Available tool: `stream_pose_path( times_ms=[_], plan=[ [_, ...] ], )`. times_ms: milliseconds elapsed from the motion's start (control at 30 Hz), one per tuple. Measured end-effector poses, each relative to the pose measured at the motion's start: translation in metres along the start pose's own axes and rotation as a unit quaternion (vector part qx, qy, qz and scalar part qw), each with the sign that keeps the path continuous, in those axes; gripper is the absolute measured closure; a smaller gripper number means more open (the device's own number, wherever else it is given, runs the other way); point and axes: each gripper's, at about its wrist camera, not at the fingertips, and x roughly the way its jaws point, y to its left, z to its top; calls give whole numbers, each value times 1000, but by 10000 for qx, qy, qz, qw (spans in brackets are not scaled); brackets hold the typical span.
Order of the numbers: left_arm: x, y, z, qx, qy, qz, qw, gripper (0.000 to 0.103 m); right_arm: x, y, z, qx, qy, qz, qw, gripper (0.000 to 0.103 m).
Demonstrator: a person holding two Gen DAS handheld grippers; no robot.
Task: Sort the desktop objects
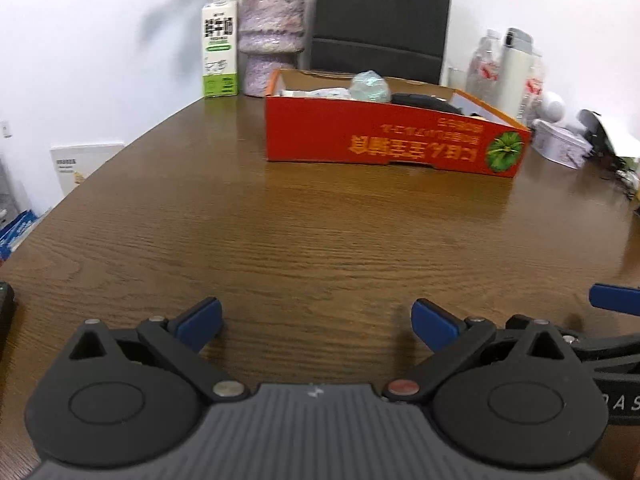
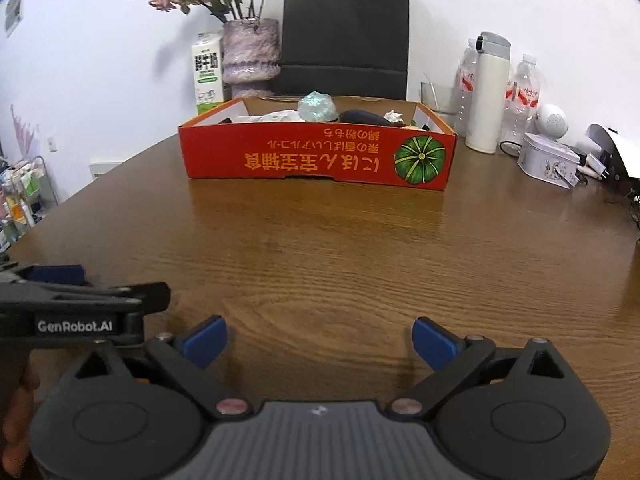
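Note:
A shallow red cardboard box [image 1: 384,140] [image 2: 316,156] stands on the far middle of the brown wooden table. Inside lie a crumpled pale-green ball [image 1: 370,86] [image 2: 317,107], white paper [image 2: 276,116] and a dark object [image 1: 424,103] [image 2: 362,117]. My left gripper [image 1: 316,320] is open and empty, low over the near table. My right gripper [image 2: 318,344] is open and empty, beside the left one. The left gripper's side shows in the right wrist view [image 2: 80,300]. A finger of the right gripper shows in the left wrist view [image 1: 612,296].
Behind the box stand a milk carton [image 1: 219,46] [image 2: 208,74], a mottled purple vase [image 1: 272,32] [image 2: 250,54] and a black paper bag [image 2: 346,36]. At the right are water bottles [image 2: 520,96], a white flask [image 2: 488,96], a tin [image 2: 548,160] and cables.

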Motion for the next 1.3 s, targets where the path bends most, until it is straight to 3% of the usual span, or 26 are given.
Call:
stream_pose_path(
  times_ms=[200,1300],
  plan=[
    [9,-3,6,186,62,149,9997,0,21,-3,5,231,128,-340,9991,0],
    [13,-5,9,184,74,149,9997,0,28,-7,9,240,100,-297,9992,0]
  ],
)
